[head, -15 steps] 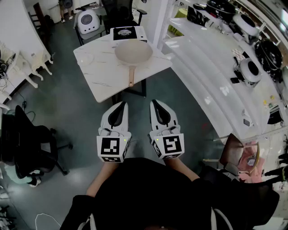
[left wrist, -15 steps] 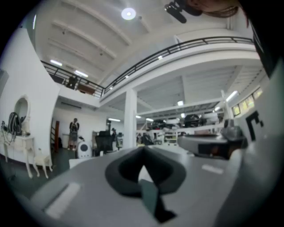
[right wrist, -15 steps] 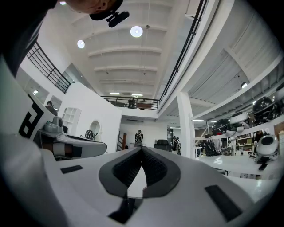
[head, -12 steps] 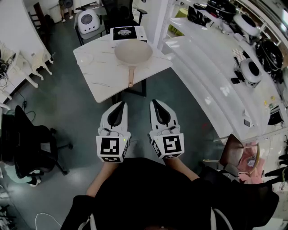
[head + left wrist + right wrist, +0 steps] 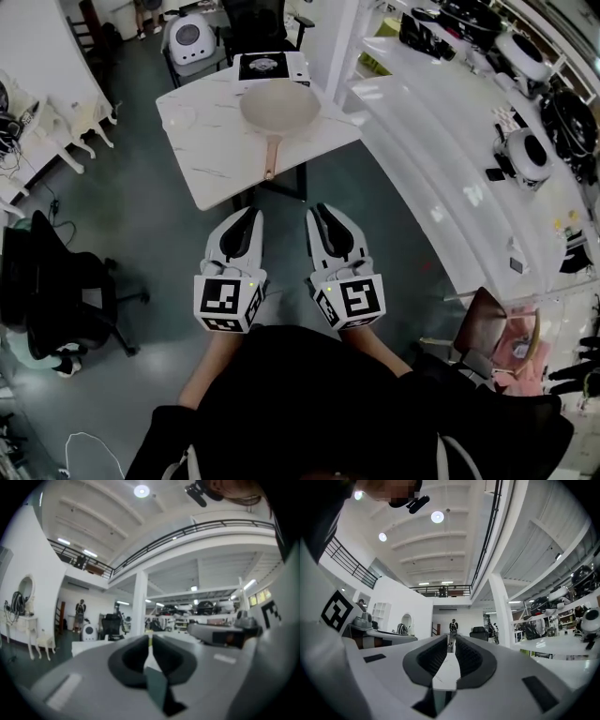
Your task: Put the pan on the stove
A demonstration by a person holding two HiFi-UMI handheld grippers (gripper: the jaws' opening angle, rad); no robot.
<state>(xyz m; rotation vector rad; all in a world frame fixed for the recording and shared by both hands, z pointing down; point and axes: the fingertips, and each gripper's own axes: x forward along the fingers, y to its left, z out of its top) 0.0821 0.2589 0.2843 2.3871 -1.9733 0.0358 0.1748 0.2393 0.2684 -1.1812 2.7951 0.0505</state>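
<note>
The pan (image 5: 278, 107) stands on the white marble bench (image 5: 211, 150), in its far part. It is a pale, round pan, and inside it only its own plain bottom shows. Its brown handle (image 5: 271, 159) points toward the person. The stove (image 5: 264, 65), a small black-and-white one, lies at the far edge of the same bench. The far rim of the pan is just beside it, but the pan does not stand on it.

The left hand-held gripper (image 5: 249, 217) and the right hand-held gripper (image 5: 320, 212) are side by side over the grey floor (image 5: 159, 234), close to the person's body and well apart from the bench. Both are clenched: in each gripper view the two dark pads are pressed together, with no object between them. A black office chair (image 5: 56, 291) stands at the left.
</note>
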